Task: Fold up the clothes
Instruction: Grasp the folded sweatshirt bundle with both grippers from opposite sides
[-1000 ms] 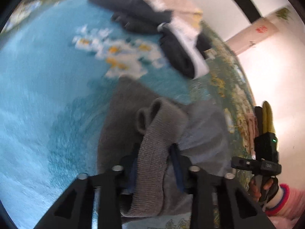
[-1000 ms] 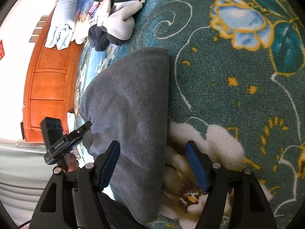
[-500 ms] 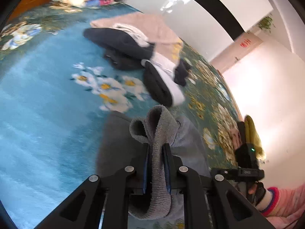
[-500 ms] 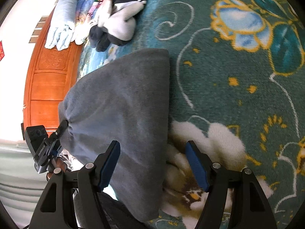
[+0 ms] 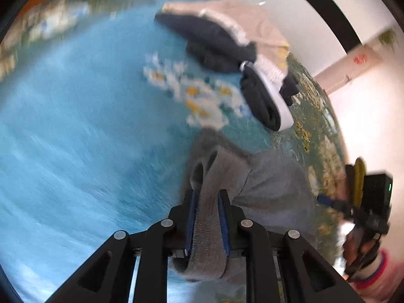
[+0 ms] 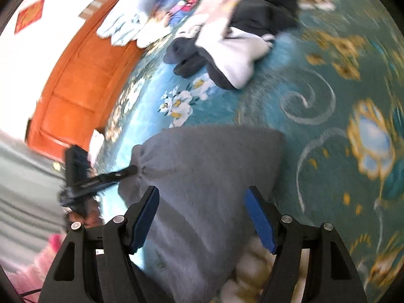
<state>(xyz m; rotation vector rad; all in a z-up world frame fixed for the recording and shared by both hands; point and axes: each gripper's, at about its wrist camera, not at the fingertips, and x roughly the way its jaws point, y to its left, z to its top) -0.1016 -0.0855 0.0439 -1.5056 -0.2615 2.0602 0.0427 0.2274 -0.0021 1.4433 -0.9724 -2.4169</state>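
A grey knit garment (image 6: 207, 176) lies on the teal floral bed cover (image 6: 315, 106). My left gripper (image 5: 207, 202) is shut on the garment's ribbed grey hem (image 5: 209, 227), which bunches up between the blue pads; the garment's body (image 5: 275, 194) stretches off to the right. In the right wrist view the left gripper (image 6: 131, 169) pinches the garment's left corner. My right gripper (image 6: 202, 209) is open, its blue pads apart over the near part of the garment, holding nothing. It also shows in the left wrist view (image 5: 363, 202).
A pile of dark, white and pink clothes (image 5: 240, 58) lies further up the bed; it also shows in the right wrist view (image 6: 234, 45). An orange wooden headboard (image 6: 83, 83) with pale bedding (image 6: 131, 22) on top stands at the left. A white wall (image 5: 373, 116) is at the right.
The left gripper stays shut on the grey hem and has pulled it, stretching the garment wider. The right gripper, still open, has swung so that more of the bed and clothes pile shows.
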